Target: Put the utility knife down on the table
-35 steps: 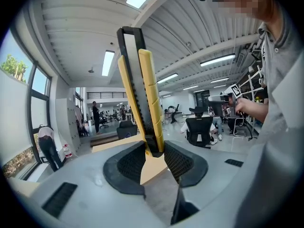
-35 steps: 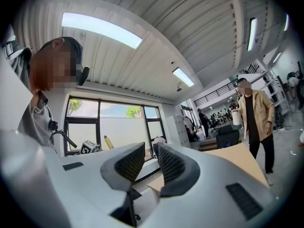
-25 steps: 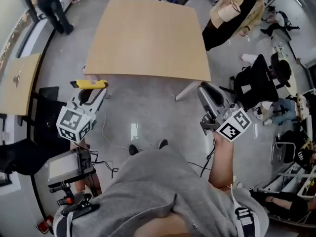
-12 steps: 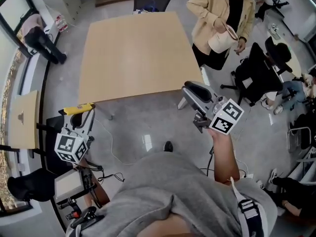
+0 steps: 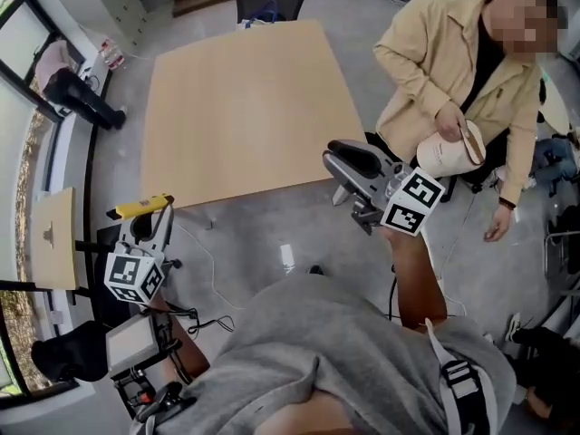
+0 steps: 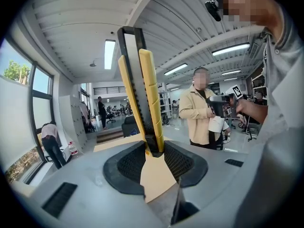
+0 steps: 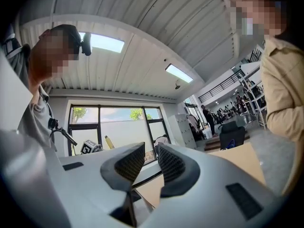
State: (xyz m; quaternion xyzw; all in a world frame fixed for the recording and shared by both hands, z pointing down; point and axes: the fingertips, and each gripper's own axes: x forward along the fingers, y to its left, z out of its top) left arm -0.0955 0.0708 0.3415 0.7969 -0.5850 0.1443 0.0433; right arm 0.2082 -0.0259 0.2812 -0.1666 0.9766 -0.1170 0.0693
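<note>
The left gripper [image 5: 145, 220] is clenching the yellow-and-black plastic utility knife [image 5: 140, 206] by one end. In the left gripper view its jaws [image 6: 154, 152] are pinching the knife [image 6: 141, 91], which is sticking straight out past them. The knife is hanging over the floor, just off the near left corner of the pale rectangular wooden table [image 5: 240, 107], not over the top. In the head view its long axis is running roughly along the table's near edge.

From the knife, the tabletop is lying forward and to the right, so the coming move looks like a short carry across that near edge. The left gripper is the nearer of the two for this.

The right gripper [image 5: 343, 166] is hovering at the table's near right corner, its jaws [image 7: 151, 161] drawn nearly together around nothing.

The top is showing no objects, giving wide open room. A person in a beige jacket [image 5: 453, 71] is standing off the table's right side, well apart from the left corner.
</note>
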